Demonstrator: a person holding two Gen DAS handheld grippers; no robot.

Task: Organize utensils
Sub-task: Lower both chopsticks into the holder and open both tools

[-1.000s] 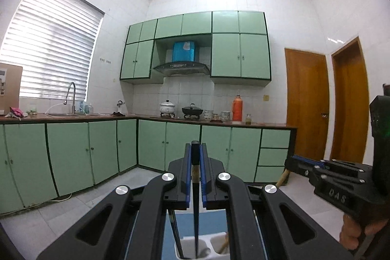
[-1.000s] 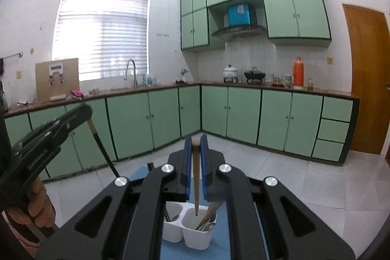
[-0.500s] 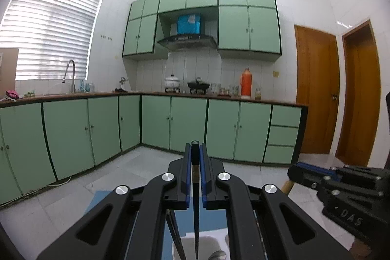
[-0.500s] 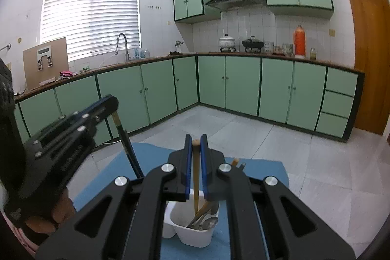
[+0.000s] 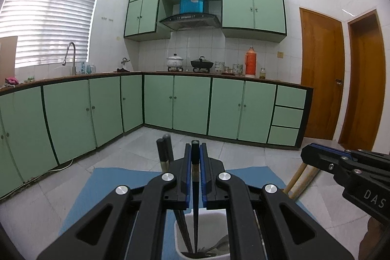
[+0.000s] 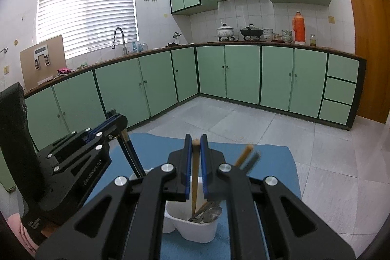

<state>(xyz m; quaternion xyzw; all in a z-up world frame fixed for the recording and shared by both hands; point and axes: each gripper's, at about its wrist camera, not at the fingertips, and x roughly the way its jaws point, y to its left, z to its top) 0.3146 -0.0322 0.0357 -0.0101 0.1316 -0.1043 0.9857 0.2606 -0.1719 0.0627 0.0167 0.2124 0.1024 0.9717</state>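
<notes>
My left gripper (image 5: 194, 150) is shut on a dark chopstick (image 5: 195, 216) that points down into a white utensil holder (image 5: 203, 217). Another dark chopstick (image 5: 165, 150) stands in that compartment. My right gripper (image 6: 194, 144) is shut on a wooden chopstick (image 6: 194, 184) whose tip sits inside the white holder (image 6: 195, 226), among spoons (image 6: 207, 212). More wooden sticks (image 6: 243, 154) lean out of the same compartment. The left gripper also shows in the right wrist view (image 6: 117, 124), and the right gripper shows in the left wrist view (image 5: 314, 155).
The holder stands on a blue mat (image 6: 273, 162) on a pale tiled surface (image 6: 329, 162). Green kitchen cabinets (image 5: 190, 104), a counter with pots and an orange flask (image 5: 251, 61), and wooden doors (image 5: 321, 74) lie beyond.
Both grippers have tilted down and lowered toward the holder. The chopstick tips now sit deeper inside its compartments.
</notes>
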